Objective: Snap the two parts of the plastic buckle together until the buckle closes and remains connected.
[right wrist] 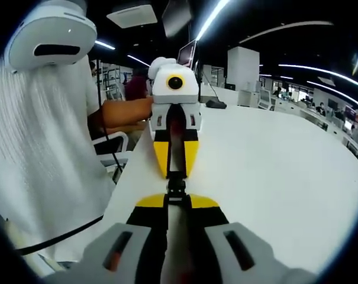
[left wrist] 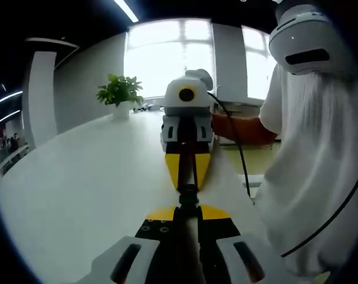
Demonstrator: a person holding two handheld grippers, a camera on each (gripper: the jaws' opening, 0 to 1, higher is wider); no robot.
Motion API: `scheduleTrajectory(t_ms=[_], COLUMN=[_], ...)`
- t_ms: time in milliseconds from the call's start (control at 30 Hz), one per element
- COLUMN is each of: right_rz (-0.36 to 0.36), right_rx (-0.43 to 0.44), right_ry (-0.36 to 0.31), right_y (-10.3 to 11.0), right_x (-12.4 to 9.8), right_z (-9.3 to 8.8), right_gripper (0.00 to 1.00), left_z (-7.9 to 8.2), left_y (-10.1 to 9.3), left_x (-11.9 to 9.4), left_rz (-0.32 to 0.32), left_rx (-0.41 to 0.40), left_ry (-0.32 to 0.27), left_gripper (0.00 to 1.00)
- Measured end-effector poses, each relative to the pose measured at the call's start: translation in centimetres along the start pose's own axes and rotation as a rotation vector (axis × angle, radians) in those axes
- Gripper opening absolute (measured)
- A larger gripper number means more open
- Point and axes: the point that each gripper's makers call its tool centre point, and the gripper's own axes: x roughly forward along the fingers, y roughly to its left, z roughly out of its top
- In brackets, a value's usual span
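A small black plastic buckle point(left wrist: 189, 198) hangs above the white table point(left wrist: 78, 189), between the tips of the two grippers, which face each other. My left gripper point(left wrist: 187, 208) rises from the bottom of the left gripper view, its yellow-tipped jaws shut on the buckle's near end. Opposite, my right gripper point(left wrist: 189, 184) is shut on the far end. In the right gripper view the buckle point(right wrist: 176, 186) sits just past my right gripper point(right wrist: 176, 199), with the left gripper point(right wrist: 176, 173) gripping from the other side. The two halves touch; I cannot tell whether they are latched.
A person in a white garment point(left wrist: 321, 177) stands at the table's edge, an arm point(left wrist: 244, 129) stretched behind the right gripper. A potted plant point(left wrist: 121, 92) stands at the table's far end. A black cable point(left wrist: 242, 165) trails down. Open table top point(right wrist: 273, 165) lies to the side.
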Motion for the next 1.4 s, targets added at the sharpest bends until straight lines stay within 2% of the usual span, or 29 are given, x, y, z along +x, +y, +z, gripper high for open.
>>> scheduleTrajectory(t_ms=[500, 1033, 1067, 1100, 1200, 1233, 1400], right_rz=[0.018, 0.081, 0.095, 0.102, 0.096, 0.096, 0.091], right_rx=[-0.002, -0.014, -0.053, -0.022, -0.035, -0.036, -0.043], right_ry=[0.007, -0.008, -0.026, -0.004, -0.009, -0.011, -0.025], right_y=[0.3, 0.5, 0.7, 1.0, 1.6, 1.0, 0.7], right_x=[0.2, 0.8, 1.3, 1.0, 0.6, 1.3, 1.4], right_z=[0.0, 0.4, 0.9, 1.1, 2.1, 0.9, 1.1], right_gripper=[0.1, 0.1, 0.1, 0.1, 0.1, 0.1, 0.11], left_z=[-0.1, -0.2, 0.1, 0.0, -0.1, -0.1, -0.1], left_y=[0.1, 0.2, -0.3, 0.1, 0.1, 0.1, 0.1], left_x=[-0.2, 0.0, 0.4, 0.1, 0.0, 0.0, -0.1], left_rz=[-0.003, -0.04, -0.073, -0.053, -0.057, -0.057, -0.052], left_rx=[-0.001, 0.01, 0.031, 0.013, 0.019, 0.019, 0.021], left_ry=[-0.003, -0.016, -0.028, -0.015, -0.014, -0.015, -0.024], left_gripper=[0.09, 0.09, 0.09, 0.09, 0.09, 0.09, 0.09])
